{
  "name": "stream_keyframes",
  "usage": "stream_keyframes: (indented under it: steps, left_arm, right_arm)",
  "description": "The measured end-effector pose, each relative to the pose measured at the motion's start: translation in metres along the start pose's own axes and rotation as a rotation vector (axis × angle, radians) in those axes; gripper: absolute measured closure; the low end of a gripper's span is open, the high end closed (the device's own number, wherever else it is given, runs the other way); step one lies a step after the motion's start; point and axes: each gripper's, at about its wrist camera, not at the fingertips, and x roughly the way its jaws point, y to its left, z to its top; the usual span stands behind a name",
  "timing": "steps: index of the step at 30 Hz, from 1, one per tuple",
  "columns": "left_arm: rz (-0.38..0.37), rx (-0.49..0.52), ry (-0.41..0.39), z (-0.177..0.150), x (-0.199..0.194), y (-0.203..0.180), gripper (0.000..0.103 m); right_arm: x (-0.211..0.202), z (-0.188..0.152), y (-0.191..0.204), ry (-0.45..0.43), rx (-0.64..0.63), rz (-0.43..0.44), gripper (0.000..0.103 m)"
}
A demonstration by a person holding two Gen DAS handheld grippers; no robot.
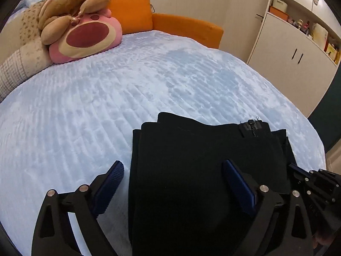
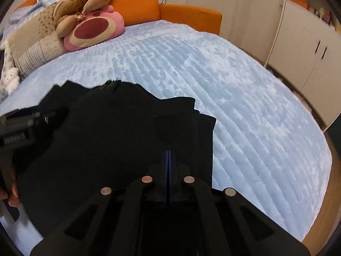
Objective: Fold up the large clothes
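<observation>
Left wrist view shows the black garment (image 1: 202, 170) already folded into a thick stack near the front edge of the bed (image 1: 106, 111), its layers stepped at the far side and a short zip (image 1: 249, 128) lying at the top right corner. The left gripper (image 1: 172, 181) stands wide apart, one blue pad on the bedcover just beside the stack's left edge, the other over the cloth; it holds nothing. From the right wrist view, the right gripper (image 2: 168, 157) has its blue pads pressed together above the dark cloth. Whether a thin fold of fabric is pinched between them I cannot tell, since black on black hides it.

Judging by the neat pile, the folding looks nearly finished, and what remains seems to be squaring or a last fold. To do it well, I would catch every layer at the near edge rather than only the top one, keep both tools level with each other, and lay the cloth down slowly so the stepped layers do not slide.

The garment looks like a matt, fairly heavy knit or woven cloth that drapes softly and holds a crease poorly. Beneath it the pale blue cover is plush and ribbed in rows, likely grippy. A pink plush toy (image 1: 85, 38) and an orange cushioned headboard (image 1: 130, 6) sit well apart at the far end.
</observation>
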Motion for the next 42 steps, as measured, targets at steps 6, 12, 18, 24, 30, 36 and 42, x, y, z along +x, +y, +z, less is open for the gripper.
stream_keyframes:
  steps: [6, 12, 18, 24, 30, 36, 42]
  left_arm:
    - [-0.003, 0.031, 0.062, 0.009, -0.014, -0.002, 0.007]
    - [0.083, 0.141, -0.243, -0.033, -0.152, -0.008, 0.003]
    - [0.097, 0.175, -0.489, -0.113, -0.26, -0.026, 0.003]
    - [0.146, 0.145, -0.522, -0.167, -0.286, -0.051, 0.003]
    - [0.114, 0.13, -0.419, -0.205, -0.265, -0.06, 0.003]
    - [0.075, 0.053, -0.36, -0.238, -0.255, -0.049, 0.003]
    - [0.04, 0.015, -0.378, -0.242, -0.255, -0.043, 0.003]
  right_arm:
    - [-0.003, -0.004, -0.008, -0.077, 0.012, 0.053, 0.103]
    - [-0.101, -0.03, -0.003, -0.256, 0.017, 0.125, 0.009]
    - [-0.234, -0.114, 0.024, -0.608, -0.002, 0.16, 0.005]
    - [-0.261, -0.167, 0.042, -0.626, 0.036, 0.167, 0.005]
    - [-0.236, -0.212, 0.051, -0.533, 0.106, 0.102, 0.005]
    - [-0.214, -0.242, 0.057, -0.497, 0.153, 0.051, 0.005]
    - [-0.212, -0.245, 0.051, -0.5, 0.144, 0.037, 0.005]
